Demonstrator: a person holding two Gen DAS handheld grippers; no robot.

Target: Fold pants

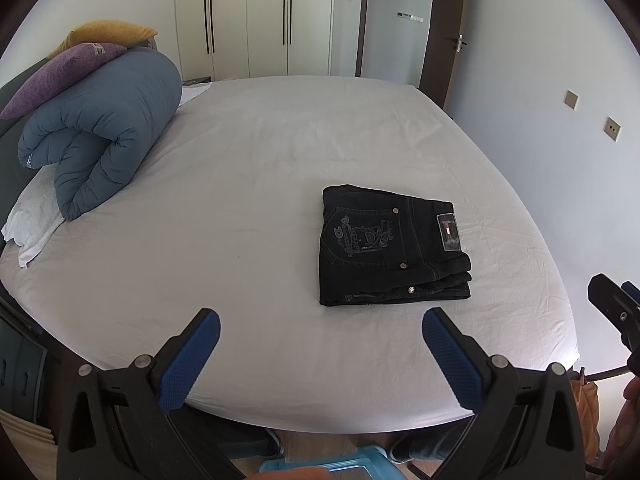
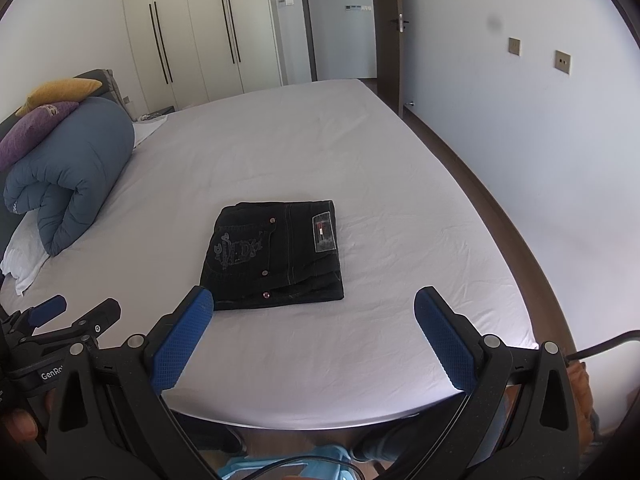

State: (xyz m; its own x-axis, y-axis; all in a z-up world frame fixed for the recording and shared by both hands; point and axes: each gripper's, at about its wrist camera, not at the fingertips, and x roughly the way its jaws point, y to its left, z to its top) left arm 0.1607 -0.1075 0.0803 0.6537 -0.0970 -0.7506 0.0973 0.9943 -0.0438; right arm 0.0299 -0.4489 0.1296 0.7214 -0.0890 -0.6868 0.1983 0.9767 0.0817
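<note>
**Pants Folded Small, Both Tongs Let Go**

The left tongs [image 1: 320, 326] were spread wide at the bottom of the left wrist picture, with nothing between the blue pads [image 1: 188, 364]. The right tongs [image 2: 314, 304] were spread wide too, low in the right wrist picture, and they held nothing. Both hung near the close edge of the bed [image 1: 240, 184], not touching the cloth.

The black pants [image 1: 392, 246] lay in a neat square stack on the white sheet, right of the middle in the left picture and at the middle in the right one. The pocket and the little label faced up.

The folding looked done, or almost done. To finish well, I think the tongs should stay off the stack, or only pat the lower edge, where the layers did not quite line up. A hard push could slide the layers apart.

In the left picture, the right tongs peeked in at the right edge. It also showed more of the rolled blue blanket [image 1: 104, 128], with the purple pillow [image 1: 56, 72] and yellow pillow [image 1: 108, 32] on top, in the upper left. The right picture showed the left tongs at the lower left, and the brown floor strip [image 2: 480, 184] along the wall on the right.
</note>
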